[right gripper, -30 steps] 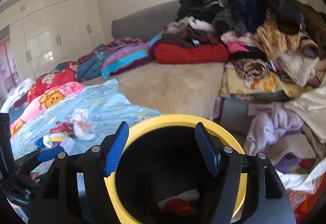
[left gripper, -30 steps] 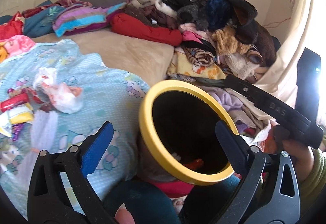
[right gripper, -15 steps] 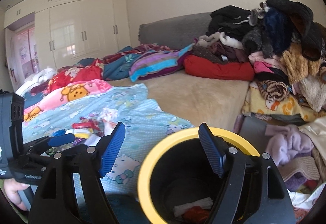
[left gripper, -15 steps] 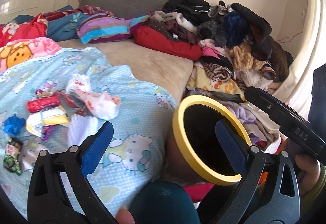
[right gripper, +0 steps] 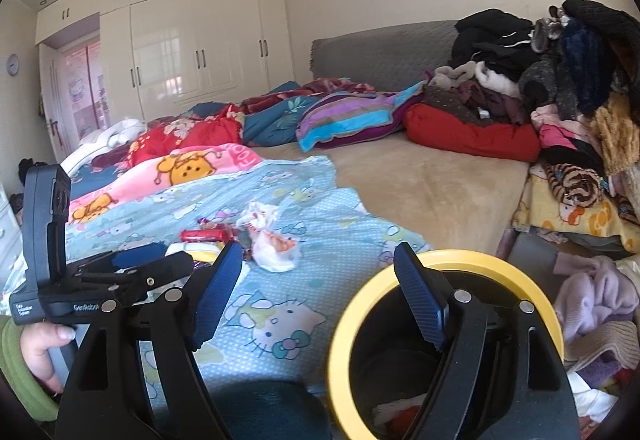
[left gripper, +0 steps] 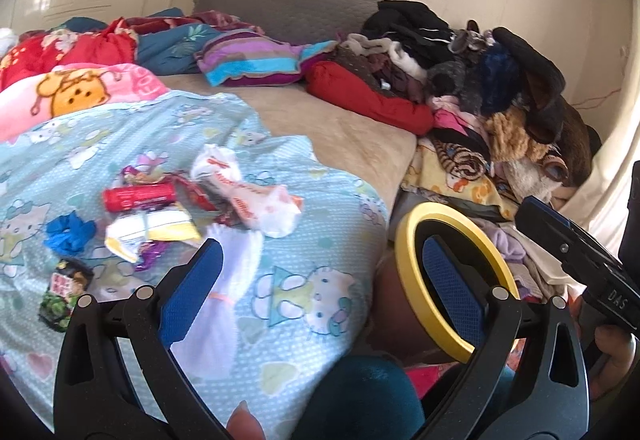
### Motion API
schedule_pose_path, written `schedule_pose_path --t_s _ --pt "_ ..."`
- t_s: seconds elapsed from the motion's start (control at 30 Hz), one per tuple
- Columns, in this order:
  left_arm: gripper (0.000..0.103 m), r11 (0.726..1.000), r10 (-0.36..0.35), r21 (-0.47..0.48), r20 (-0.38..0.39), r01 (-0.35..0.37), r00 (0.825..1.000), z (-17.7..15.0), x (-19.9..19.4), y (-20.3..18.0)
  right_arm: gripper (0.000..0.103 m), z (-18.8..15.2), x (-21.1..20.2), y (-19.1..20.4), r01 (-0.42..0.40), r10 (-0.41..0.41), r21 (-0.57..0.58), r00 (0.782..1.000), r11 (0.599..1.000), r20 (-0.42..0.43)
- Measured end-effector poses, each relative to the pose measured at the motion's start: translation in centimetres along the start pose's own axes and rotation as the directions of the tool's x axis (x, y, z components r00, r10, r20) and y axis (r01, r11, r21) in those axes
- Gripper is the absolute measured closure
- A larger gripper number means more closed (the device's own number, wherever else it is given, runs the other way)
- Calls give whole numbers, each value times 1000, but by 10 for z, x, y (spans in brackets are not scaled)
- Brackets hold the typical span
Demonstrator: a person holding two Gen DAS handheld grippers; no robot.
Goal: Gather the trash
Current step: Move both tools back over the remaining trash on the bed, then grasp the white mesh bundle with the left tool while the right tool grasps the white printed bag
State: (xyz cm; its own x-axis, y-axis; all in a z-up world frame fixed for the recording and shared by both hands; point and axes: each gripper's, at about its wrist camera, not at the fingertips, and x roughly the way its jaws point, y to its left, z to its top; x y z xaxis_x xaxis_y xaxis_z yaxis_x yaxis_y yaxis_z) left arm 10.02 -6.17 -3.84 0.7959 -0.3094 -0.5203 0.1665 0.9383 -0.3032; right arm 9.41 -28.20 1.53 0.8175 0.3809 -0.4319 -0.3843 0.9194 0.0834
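Note:
Trash lies on the light blue Hello Kitty blanket (left gripper: 304, 208): a white plastic wrapper (left gripper: 256, 200), a red tube wrapper (left gripper: 138, 196), a yellow-white packet (left gripper: 156, 230), a blue crumpled scrap (left gripper: 70, 232), a dark green packet (left gripper: 64, 292) and a white tissue (left gripper: 224, 280). The black bin with a yellow rim (left gripper: 408, 252) stands beside the bed and holds some trash (right gripper: 400, 412). My left gripper (left gripper: 320, 296) is open and empty, just short of the tissue. My right gripper (right gripper: 320, 296) is open and empty, beside the bin (right gripper: 348, 312).
A big pile of clothes (left gripper: 480, 88) fills the right side of the bed. Folded blankets and a striped pillow (left gripper: 256, 60) lie at the headboard. A white wardrobe (right gripper: 192, 52) stands behind. Loose clothes (right gripper: 596, 300) lie right of the bin.
Both grippers have swung left, away from the bin opening and toward the trash on the blue blanket. Both stay open and empty.

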Motion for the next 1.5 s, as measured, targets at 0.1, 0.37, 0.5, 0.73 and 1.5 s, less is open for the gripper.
schedule_pose_path --t_s 0.1,0.37,0.5,0.73,1.5 --pt "11 1000 24 -14 0 -24 1000 -1 -3 11 27 0 7 6 -15 15 4 1000 1000 -4" --pt "11 996 83 -43 -8 -83 997 -7 -12 40 27 7 35 24 -67 67 6 997 998 -38" --pt "11 993 103 -59 -15 -103 995 -10 -14 52 27 10 49 38 -96 94 -23 994 995 -57" --pt "11 991 114 -68 -42 -117 993 -16 -10 64 28 12 76 56 -129 125 -32 987 991 -97" --pt "23 991 102 -62 -205 -117 973 -58 36 72 68 -4 207 56 -94 103 44 950 995 -294"
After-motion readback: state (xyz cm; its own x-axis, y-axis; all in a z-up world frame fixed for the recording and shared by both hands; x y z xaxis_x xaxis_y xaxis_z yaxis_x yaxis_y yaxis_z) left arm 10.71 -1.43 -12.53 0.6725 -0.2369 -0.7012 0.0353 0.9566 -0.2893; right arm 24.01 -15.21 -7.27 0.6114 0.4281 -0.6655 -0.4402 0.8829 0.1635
